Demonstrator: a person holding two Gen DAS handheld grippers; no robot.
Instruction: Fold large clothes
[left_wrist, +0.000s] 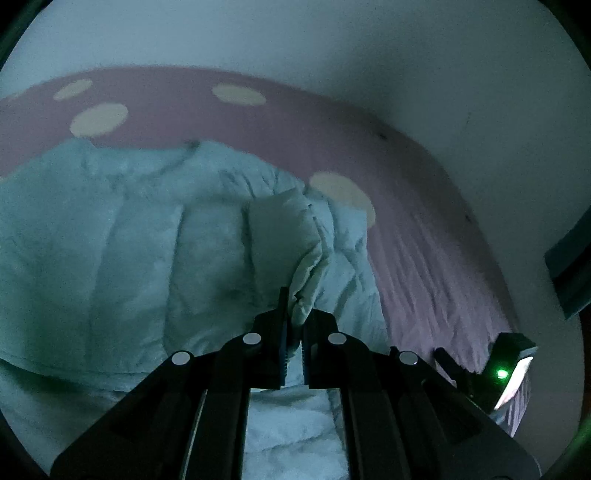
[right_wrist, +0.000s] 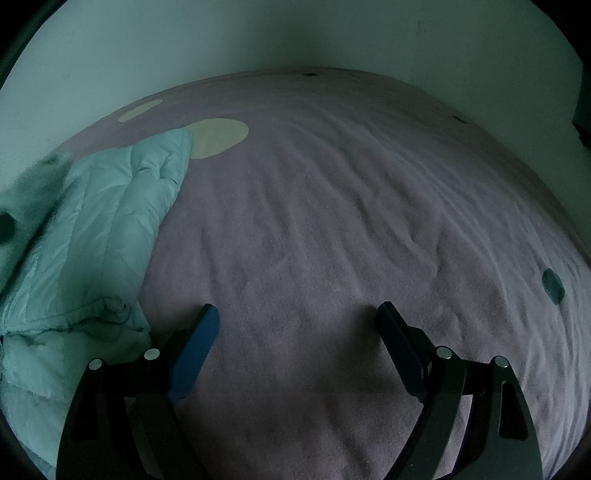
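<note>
Left claw (left_wrist: 294, 332) tight on probably a quilted jacket (left_wrist: 303, 236) fold.

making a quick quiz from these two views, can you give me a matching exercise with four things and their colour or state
Things:
1. left gripper
2. right gripper
3. puffy jacket
4. bed cover

Colour or state:
A. pinkish purple with pale round spots
B. open, holding nothing, over bare cover
C. light green, quilted, lying on the bed
D. shut on a fold of fabric

Pairs: 1-D, 2-B, 3-C, 4-A
</note>
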